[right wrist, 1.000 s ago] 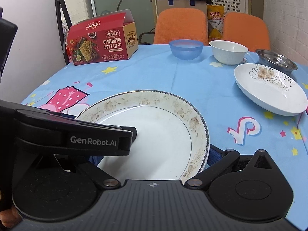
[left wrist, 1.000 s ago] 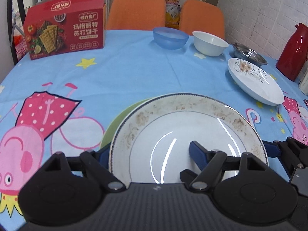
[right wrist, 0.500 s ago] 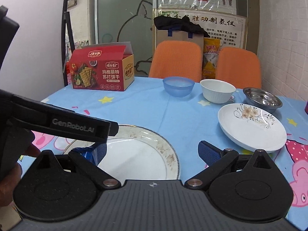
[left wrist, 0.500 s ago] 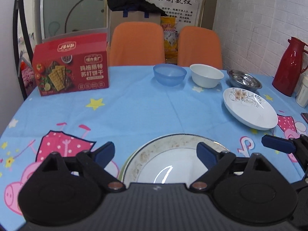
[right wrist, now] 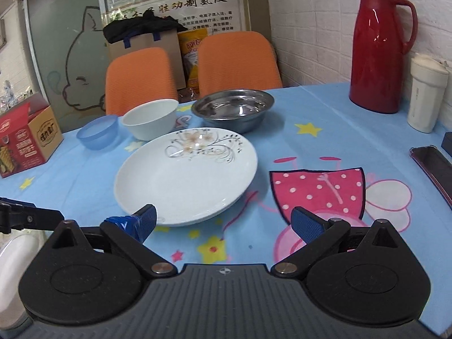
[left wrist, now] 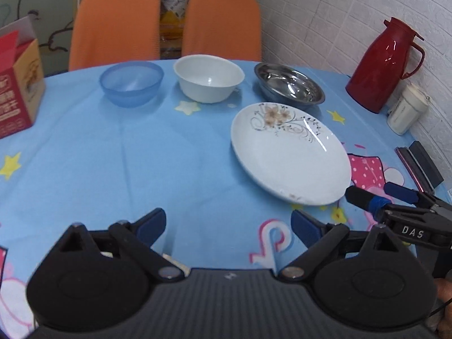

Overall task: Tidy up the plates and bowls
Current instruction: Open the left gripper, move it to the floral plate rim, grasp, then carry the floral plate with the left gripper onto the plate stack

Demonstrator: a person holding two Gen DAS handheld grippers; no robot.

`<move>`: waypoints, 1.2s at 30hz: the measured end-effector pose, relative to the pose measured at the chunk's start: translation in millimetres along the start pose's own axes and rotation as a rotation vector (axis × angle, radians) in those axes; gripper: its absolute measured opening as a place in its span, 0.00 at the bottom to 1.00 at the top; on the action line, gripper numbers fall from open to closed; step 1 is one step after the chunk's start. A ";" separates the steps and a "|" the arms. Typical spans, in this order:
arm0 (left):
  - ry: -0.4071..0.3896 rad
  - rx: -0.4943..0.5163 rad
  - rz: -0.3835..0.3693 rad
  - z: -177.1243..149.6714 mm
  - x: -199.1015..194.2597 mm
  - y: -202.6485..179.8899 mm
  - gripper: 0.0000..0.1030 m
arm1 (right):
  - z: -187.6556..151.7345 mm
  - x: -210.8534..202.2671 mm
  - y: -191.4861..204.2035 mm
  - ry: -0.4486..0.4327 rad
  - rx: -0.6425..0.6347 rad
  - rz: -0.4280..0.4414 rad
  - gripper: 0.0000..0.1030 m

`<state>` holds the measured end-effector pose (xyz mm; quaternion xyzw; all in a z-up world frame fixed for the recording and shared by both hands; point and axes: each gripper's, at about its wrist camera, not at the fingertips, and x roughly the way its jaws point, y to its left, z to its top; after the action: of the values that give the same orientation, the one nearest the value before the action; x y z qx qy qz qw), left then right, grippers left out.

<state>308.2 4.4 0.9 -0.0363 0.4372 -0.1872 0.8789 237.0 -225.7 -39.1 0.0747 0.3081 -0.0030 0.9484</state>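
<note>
A white flower-patterned plate [left wrist: 288, 152] lies on the blue tablecloth; it also shows in the right wrist view [right wrist: 186, 172]. Behind it stand a blue plastic bowl [left wrist: 131, 83], a white bowl [left wrist: 209, 77] and a steel bowl [left wrist: 289, 86]. My left gripper [left wrist: 228, 226] is open and empty, above bare cloth left of the plate. My right gripper [right wrist: 223, 220] is open and empty, its left finger at the plate's near rim. The right gripper's fingertips [left wrist: 364, 196] show beside the plate's right edge in the left wrist view. The brown-rimmed plate is a sliver at the lower left [right wrist: 17, 248].
A red thermos [right wrist: 380, 48] and a cream cup [right wrist: 426, 93] stand at the right by the brick wall. A dark phone [right wrist: 435, 166] lies at the right edge. A red cracker box [right wrist: 25, 138] stands at the left. Two orange chairs [left wrist: 166, 25] are behind the table.
Both grippers have let go of the brown-rimmed plate, lifted off it and swung right toward the flower-patterned plate. Both stand open.
</note>
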 end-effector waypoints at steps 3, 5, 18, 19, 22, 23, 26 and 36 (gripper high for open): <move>0.037 0.015 -0.013 28.3 35.0 -12.6 0.91 | 13.3 22.6 -9.9 0.023 0.002 0.014 0.87; 0.069 0.015 -0.005 42.3 58.1 -18.7 0.91 | 20.1 38.2 -12.4 0.050 -0.011 0.015 0.87; 0.079 0.097 0.083 57.7 112.0 -43.0 0.73 | 25.9 82.3 -2.1 0.109 -0.089 0.074 0.88; 0.066 0.104 0.089 56.0 111.0 -44.9 0.72 | 24.9 82.2 -0.5 0.106 -0.099 0.074 0.88; 0.046 0.092 0.095 53.1 110.3 -47.4 0.70 | 22.2 81.7 1.7 0.098 -0.129 0.080 0.89; 0.041 0.087 0.097 52.2 109.6 -47.8 0.67 | 22.1 81.2 1.7 0.098 -0.132 0.081 0.89; 0.037 0.075 0.100 52.2 108.9 -49.7 0.64 | 20.6 82.0 1.9 0.084 -0.135 0.086 0.89; 0.060 0.043 0.086 52.2 103.9 -48.8 0.55 | 18.2 75.6 8.1 0.059 -0.104 0.112 0.84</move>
<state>391.4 -83.6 -34.3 0.0070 0.4603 -0.1595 0.8733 309.3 -217.2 -67.6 0.0423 0.3310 0.0684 0.9402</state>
